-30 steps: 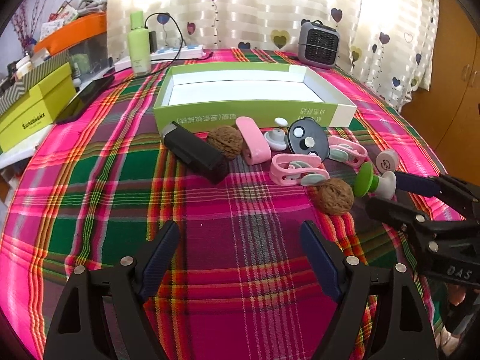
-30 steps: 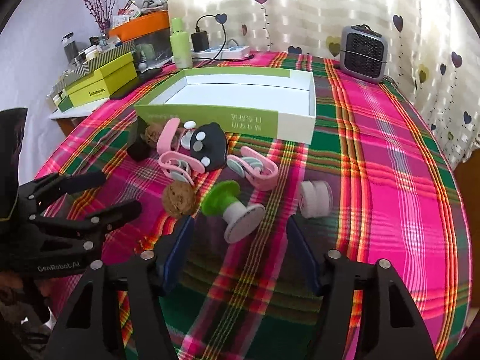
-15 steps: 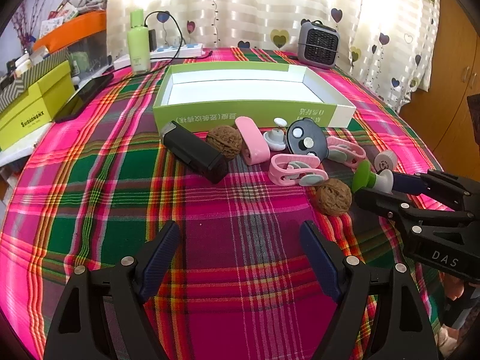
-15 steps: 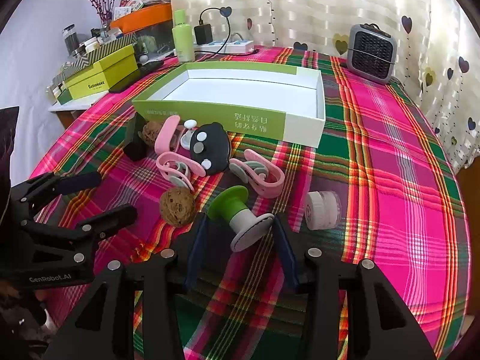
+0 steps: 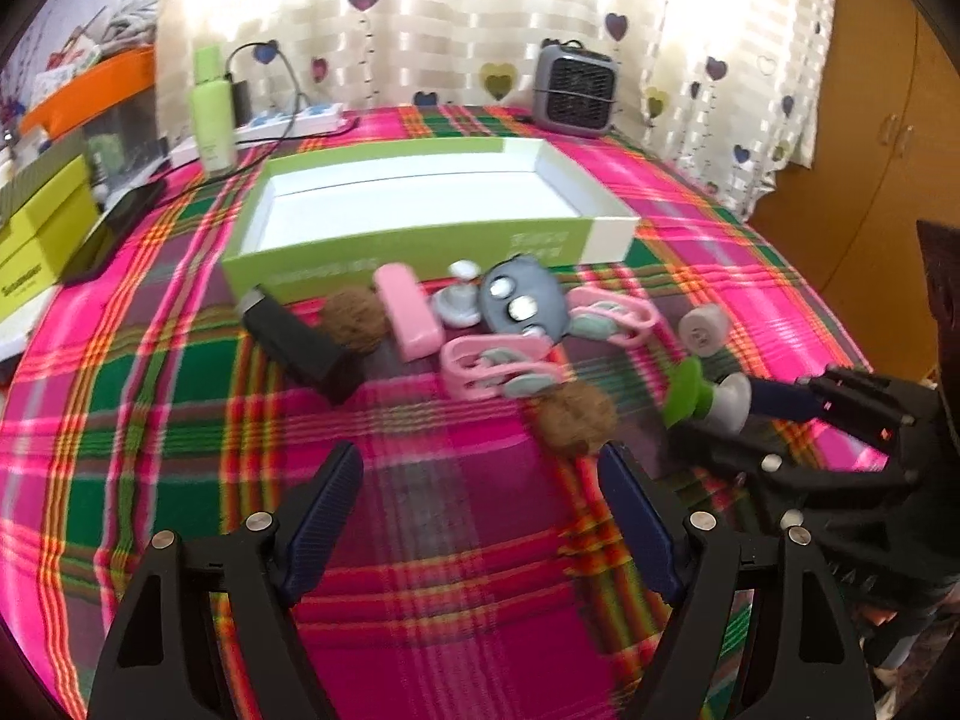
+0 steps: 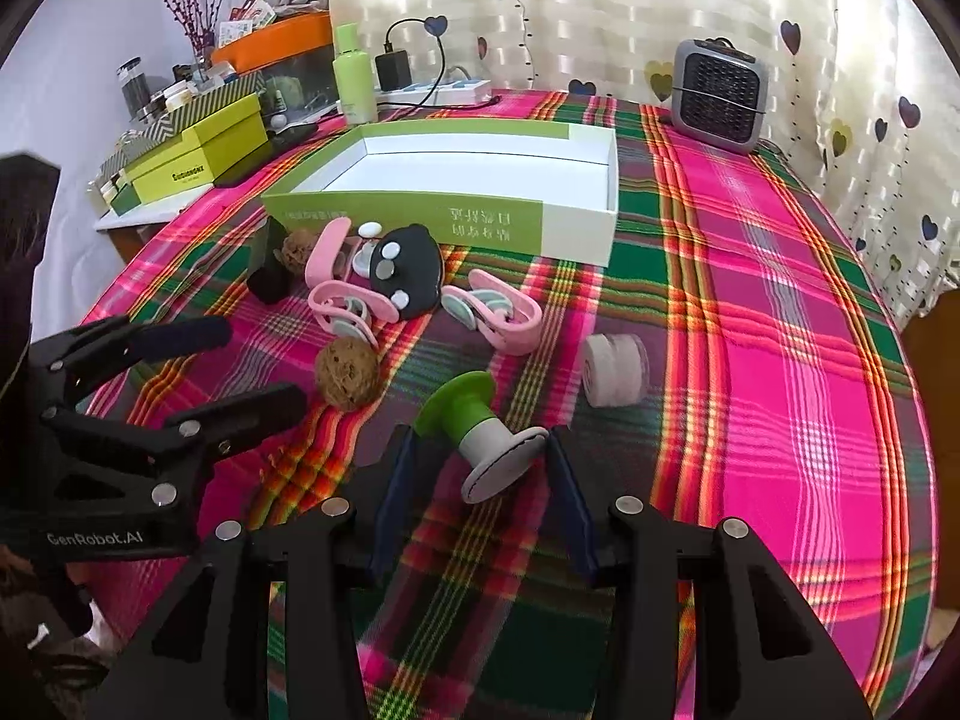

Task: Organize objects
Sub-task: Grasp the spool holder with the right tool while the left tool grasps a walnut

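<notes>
Plaid cloth (image 6: 750, 360) spread over the table, pink, green and red. Green and white box (image 6: 594, 204) lying open near the middle, nothing showing inside it.

Just in front of the box, a bunch of small things close together: black block (image 5: 303, 348), brown nut (image 5: 354, 318), pink case (image 5: 408, 312), small white knob (image 5: 457, 303), dark round toy with white dots (image 6: 405, 270), two pink clips (image 6: 501, 309). Second brown nut (image 6: 348, 373) a little nearer. White roll (image 6: 615, 369) off to the side, apart from the rest.

Right gripper (image 6: 480, 468) pointed down at the cloth, clenched on the green and white spool (image 6: 480, 426). Blue fingers (image 6: 393, 504) pressed on both sides of the spool's white end. Spool tilted, green end farther away, near the second nut.

Left gripper (image 5: 480, 516) low over bare cloth, fingers (image 5: 324, 516) spread wide, nothing between them. Second nut just past its right finger.

At the back: green bottle (image 6: 354, 81), power strip (image 6: 447, 90) with a black plug, small grey heater (image 6: 720, 93), yellow-green boxes (image 6: 198, 150), heart curtain (image 6: 600, 6).
</notes>
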Action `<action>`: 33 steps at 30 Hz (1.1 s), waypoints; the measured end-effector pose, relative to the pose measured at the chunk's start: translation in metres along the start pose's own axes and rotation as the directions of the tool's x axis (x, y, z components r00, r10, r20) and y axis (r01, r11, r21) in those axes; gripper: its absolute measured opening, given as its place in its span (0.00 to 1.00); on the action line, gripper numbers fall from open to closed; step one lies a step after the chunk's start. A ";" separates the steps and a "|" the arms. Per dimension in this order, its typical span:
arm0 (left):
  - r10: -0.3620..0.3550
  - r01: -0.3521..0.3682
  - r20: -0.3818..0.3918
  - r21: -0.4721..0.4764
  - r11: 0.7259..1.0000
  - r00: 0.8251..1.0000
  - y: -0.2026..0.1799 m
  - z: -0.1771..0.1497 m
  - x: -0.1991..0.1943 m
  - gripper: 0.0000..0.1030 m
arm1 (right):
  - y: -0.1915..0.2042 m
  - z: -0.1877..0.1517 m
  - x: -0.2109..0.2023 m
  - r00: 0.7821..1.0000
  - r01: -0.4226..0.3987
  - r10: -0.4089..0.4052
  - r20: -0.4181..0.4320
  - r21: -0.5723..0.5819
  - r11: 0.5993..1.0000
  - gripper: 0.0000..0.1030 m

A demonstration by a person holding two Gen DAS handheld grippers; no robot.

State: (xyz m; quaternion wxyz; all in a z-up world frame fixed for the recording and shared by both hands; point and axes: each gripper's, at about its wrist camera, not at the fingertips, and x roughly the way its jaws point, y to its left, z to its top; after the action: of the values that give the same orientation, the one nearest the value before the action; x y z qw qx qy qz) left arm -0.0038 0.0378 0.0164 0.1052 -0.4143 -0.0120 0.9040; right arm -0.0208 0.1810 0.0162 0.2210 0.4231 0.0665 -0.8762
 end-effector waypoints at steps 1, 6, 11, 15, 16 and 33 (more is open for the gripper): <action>-0.008 0.008 0.000 0.000 1.000 1.000 -0.002 0.002 0.001 0.78 | -0.001 -0.001 -0.001 1.000 0.002 -0.002 0.001 0.003 1.000 0.44; -0.007 0.007 -0.007 0.014 1.000 1.000 -0.010 0.007 0.007 0.74 | -0.007 -0.007 -0.006 1.000 0.015 -0.015 0.005 0.025 1.000 0.44; 0.006 -0.005 -0.012 0.036 0.999 1.000 -0.018 0.010 0.012 0.69 | -0.013 -0.010 -0.009 1.000 0.024 -0.024 0.009 0.044 0.999 0.44; -0.002 0.002 -0.013 0.042 0.999 1.000 -0.023 0.012 0.015 0.63 | -0.012 -0.010 -0.009 1.000 0.023 -0.024 0.010 0.046 0.999 0.44; -0.001 0.002 -0.017 0.043 0.999 1.000 -0.024 0.012 0.017 0.60 | -0.013 -0.010 -0.009 1.000 0.023 -0.023 0.011 0.047 0.999 0.44; -0.022 0.022 -0.029 0.002 1.000 0.999 -0.013 0.010 0.018 0.29 | -0.009 -0.007 -0.007 1.000 -0.003 0.002 0.010 0.043 0.999 0.44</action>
State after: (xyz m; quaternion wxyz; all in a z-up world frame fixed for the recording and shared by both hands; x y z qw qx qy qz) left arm -0.0203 0.0549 0.0106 0.1156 -0.4268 -0.0141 0.8968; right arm -0.0160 0.1932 0.0166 0.2134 0.4236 0.0462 -0.8791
